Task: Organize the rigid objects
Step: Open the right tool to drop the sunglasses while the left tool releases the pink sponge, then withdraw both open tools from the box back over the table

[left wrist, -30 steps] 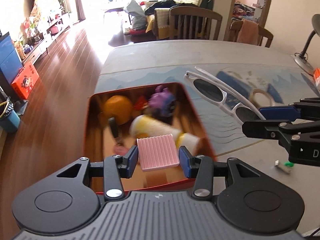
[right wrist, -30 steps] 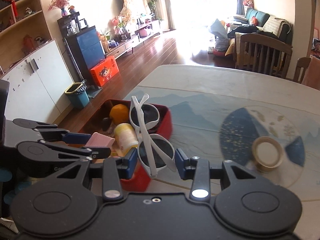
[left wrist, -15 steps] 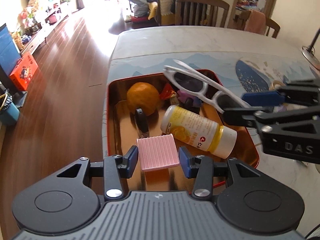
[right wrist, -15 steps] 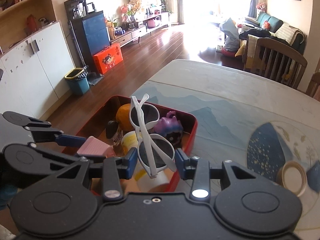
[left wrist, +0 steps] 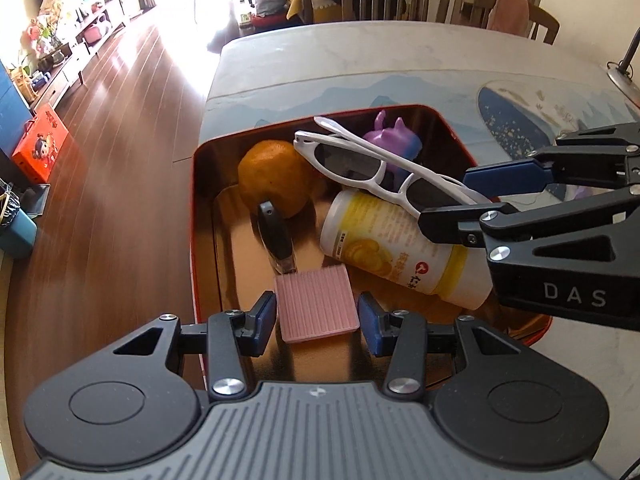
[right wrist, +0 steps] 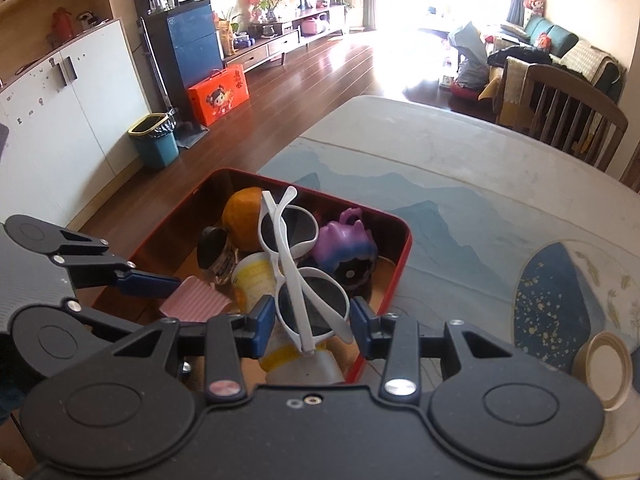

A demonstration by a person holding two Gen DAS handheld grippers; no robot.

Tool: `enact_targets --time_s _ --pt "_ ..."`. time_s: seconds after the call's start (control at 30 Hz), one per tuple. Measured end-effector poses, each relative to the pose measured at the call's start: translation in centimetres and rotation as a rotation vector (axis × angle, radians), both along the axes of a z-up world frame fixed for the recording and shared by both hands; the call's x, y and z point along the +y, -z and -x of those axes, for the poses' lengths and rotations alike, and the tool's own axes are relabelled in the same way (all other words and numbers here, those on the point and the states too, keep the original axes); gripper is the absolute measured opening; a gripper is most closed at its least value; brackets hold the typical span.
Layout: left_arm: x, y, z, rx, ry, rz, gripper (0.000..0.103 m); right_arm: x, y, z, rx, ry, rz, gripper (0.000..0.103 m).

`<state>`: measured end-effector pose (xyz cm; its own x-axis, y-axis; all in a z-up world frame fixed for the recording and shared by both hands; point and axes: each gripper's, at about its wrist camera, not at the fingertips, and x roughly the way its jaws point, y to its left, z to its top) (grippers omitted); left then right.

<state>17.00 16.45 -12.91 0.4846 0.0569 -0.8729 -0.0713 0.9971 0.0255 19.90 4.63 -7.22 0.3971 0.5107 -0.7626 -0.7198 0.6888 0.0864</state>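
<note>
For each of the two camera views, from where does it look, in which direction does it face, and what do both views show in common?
Left wrist: sits on the left gripper, faces forward and down into the red tin; its fingers flank the pink ribbed block, and the right gripper enters from the right.
Right wrist: sits on the right gripper, faces across the tin toward the living room; its fingers are around the white sunglasses, the left gripper at left.
Shared: tin, sunglasses, block, orange, yellow bottle, purple toy.

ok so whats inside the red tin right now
Inside the red tin: an orange, a purple toy, a yellow bottle and a black-capped item. The tin's floor under the bottle is hidden.
</note>
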Motion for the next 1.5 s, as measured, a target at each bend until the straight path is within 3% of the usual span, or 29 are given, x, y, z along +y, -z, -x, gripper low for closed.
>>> enact_targets --time_s 0.33,0.67,0.83,1.3,1.5 --pt "-0.5 0.9 -0.6 0.024 0.012 -0.021 0.044 -0.5 0.0 -0.2 0.016 0.01 -0.015 0.041" --pt "-0.8 0.7 -0.6 0.031 0.006 -0.03 0.044 -1.8 -0.9 0.2 0.026 0.027 -0.059 0.049" --pt "-1.1 0.2 -0.2 0.008 -0.002 -0.034 0.055 -3.1 -1.4 0.5 0.032 0.047 -0.076 0.053" --pt "-3.9 -3.0 1.6 -0.078 0.005 -0.026 0.062 -7.3 -3.7 2.3 0.017 0.076 -0.123 0.066" --pt "-6.2 -4.8 2.3 -0.133 0.012 -0.02 0.066 -10.3 -4.5 3.1 0.005 0.098 -0.149 0.078"
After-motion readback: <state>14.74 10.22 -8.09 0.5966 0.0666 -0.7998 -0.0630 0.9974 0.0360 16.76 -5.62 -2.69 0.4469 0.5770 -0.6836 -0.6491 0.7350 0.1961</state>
